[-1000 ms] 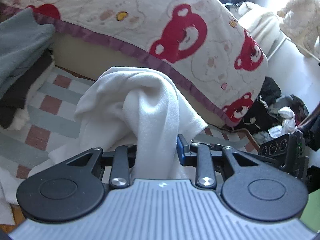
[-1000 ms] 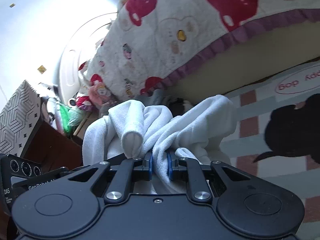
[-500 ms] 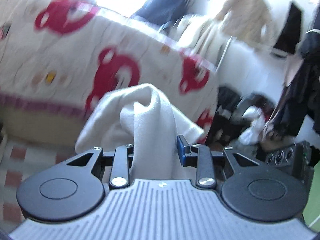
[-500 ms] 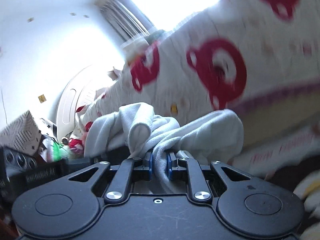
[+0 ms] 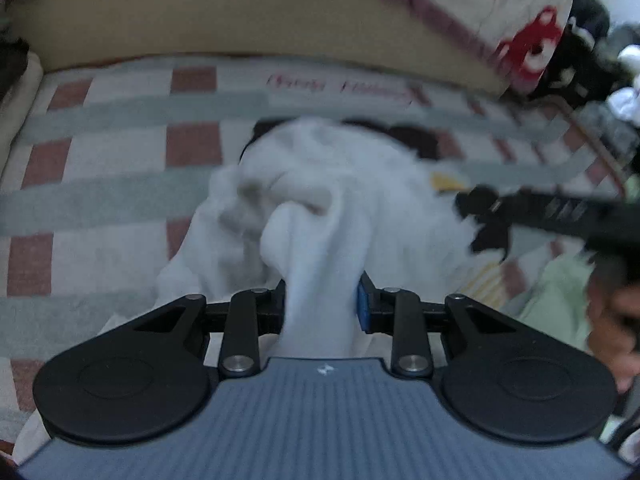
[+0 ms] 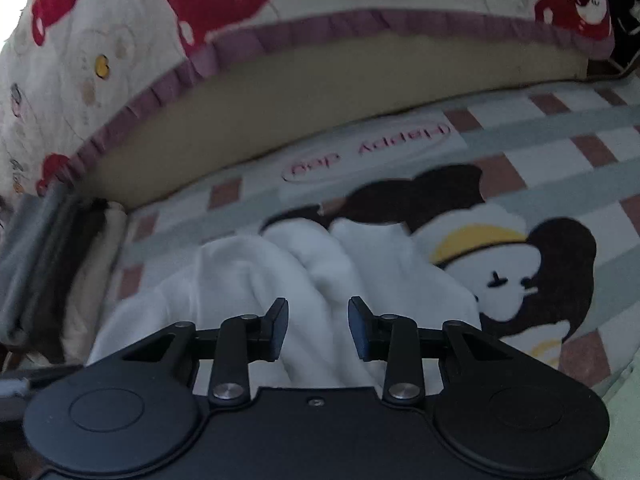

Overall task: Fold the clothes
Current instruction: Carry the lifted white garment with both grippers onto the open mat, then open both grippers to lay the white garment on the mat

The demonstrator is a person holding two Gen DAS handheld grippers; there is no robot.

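A white garment (image 5: 344, 184) lies crumpled on the checked cartoon mat (image 5: 120, 168). My left gripper (image 5: 322, 300) is shut on a thick fold of it that rises between the blue pads. In the right wrist view the same white garment (image 6: 256, 272) spreads under my right gripper (image 6: 318, 328), whose jaws are opening; the cloth lies below the gap and the pads do not press it. The right gripper (image 5: 480, 220) also shows as a dark blurred shape at the right of the left wrist view, over the garment's edge.
A bed with a red bear quilt (image 6: 120, 40) and a beige mattress side (image 6: 320, 92) borders the mat's far edge. Folded grey and dark clothes (image 6: 36, 248) are stacked at the left. Dark clutter (image 5: 592, 60) sits at the right. A hand (image 5: 612, 332) shows at right.
Both grippers swung up, then came down toward the mat with the white garment, which now rests on it. The right gripper's pads have parted and let go of the cloth; the left still grips.
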